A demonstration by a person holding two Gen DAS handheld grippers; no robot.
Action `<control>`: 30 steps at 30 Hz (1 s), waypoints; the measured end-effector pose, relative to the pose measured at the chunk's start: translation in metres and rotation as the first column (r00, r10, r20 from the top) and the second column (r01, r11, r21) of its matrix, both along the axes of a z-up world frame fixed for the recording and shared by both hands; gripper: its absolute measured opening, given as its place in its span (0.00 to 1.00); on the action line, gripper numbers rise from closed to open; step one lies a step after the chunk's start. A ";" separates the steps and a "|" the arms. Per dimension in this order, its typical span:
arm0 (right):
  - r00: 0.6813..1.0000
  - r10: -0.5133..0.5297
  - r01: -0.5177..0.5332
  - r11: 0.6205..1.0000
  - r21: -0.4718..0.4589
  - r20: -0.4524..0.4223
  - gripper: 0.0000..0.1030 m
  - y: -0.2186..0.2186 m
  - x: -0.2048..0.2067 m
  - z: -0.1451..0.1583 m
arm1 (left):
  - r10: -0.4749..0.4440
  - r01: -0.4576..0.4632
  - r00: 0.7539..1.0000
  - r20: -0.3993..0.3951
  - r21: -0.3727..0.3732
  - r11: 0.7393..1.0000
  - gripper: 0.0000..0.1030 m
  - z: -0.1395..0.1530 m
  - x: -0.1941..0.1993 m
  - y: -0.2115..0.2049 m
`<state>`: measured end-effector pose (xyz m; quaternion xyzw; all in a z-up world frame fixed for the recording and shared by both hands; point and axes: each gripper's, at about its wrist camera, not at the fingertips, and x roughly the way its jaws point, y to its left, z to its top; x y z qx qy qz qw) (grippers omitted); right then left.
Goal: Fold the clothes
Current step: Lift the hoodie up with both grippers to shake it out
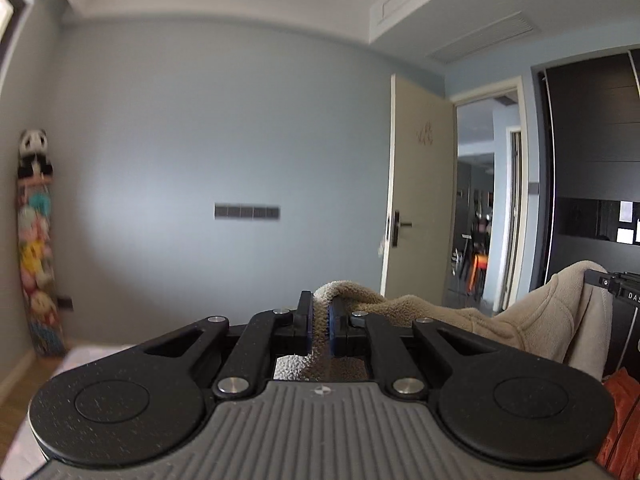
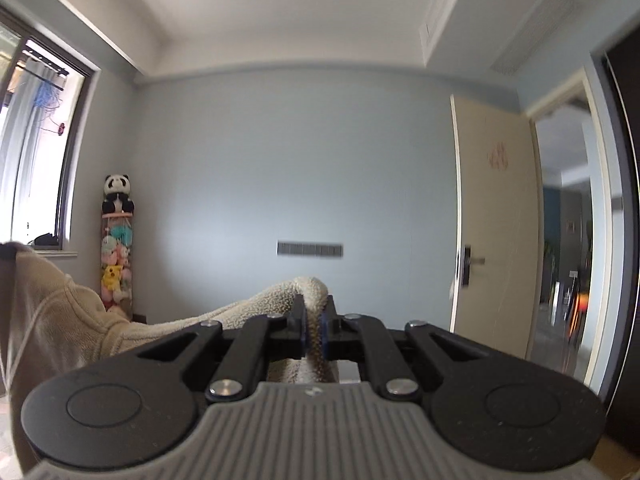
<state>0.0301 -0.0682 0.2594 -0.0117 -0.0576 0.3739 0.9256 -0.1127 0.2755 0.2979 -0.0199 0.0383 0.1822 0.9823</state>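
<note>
A beige fleece garment [image 1: 528,320] hangs in the air between my two grippers. My left gripper [image 1: 320,312] is shut on one bunched edge of it; the fleece bulges over the pads and runs off to the right toward the other gripper's black body [image 1: 616,292]. In the right wrist view the same fleece garment [image 2: 80,312] stretches away to the left, and my right gripper [image 2: 314,320] is shut on its other edge. Both grippers point level across the room. The lower part of the garment is hidden below the gripper bodies.
A blue-grey wall with a dark switch strip [image 1: 247,211] lies ahead. A tall net of plush toys topped by a panda [image 2: 117,248] stands in the left corner. A cream door [image 1: 420,200] stands open beside a dark wardrobe [image 1: 592,160]. Orange cloth [image 1: 624,420] shows at lower right.
</note>
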 end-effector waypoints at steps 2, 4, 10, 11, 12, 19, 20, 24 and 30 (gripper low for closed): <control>0.999 0.002 -0.003 1.000 0.018 0.043 0.07 -0.008 -0.019 0.009 | 0.017 -0.017 0.999 0.030 0.026 1.000 0.05 0.011 -0.012 -0.015; 0.996 0.005 -0.009 0.999 0.035 0.090 0.07 -0.019 -0.037 0.016 | 0.024 -0.027 0.998 0.063 0.051 0.998 0.05 0.016 -0.022 -0.029; 0.988 -0.002 -0.012 0.996 0.089 0.153 0.08 -0.040 -0.071 0.032 | 0.011 -0.025 0.991 0.137 0.103 0.994 0.05 0.027 -0.044 -0.059; 0.987 -0.001 -0.016 0.995 0.098 0.161 0.08 -0.042 -0.076 0.034 | 0.009 -0.026 0.989 0.145 0.110 0.994 0.05 0.029 -0.048 -0.063; 0.985 0.001 -0.020 0.994 0.106 0.170 0.08 -0.046 -0.081 0.035 | 0.008 -0.026 0.988 0.152 0.118 0.993 0.05 0.029 -0.051 -0.066; 0.975 0.017 -0.041 0.994 0.105 0.222 0.08 -0.047 -0.102 0.031 | 0.010 -0.023 0.993 0.117 0.111 0.994 0.05 0.019 -0.051 -0.054; 0.976 0.021 -0.042 0.995 0.093 0.219 0.08 -0.041 -0.100 0.029 | 0.020 -0.029 0.995 0.095 0.097 0.995 0.05 0.016 -0.044 -0.047; 0.988 0.041 -0.045 0.999 0.025 0.147 0.08 -0.007 -0.070 0.009 | 0.057 -0.057 0.998 0.006 0.055 0.997 0.05 -0.002 -0.006 -0.015; 0.999 0.042 -0.044 0.997 -0.061 -0.029 0.08 0.052 0.007 -0.028 | 0.097 -0.098 0.984 -0.150 -0.002 0.995 0.05 -0.038 0.073 0.048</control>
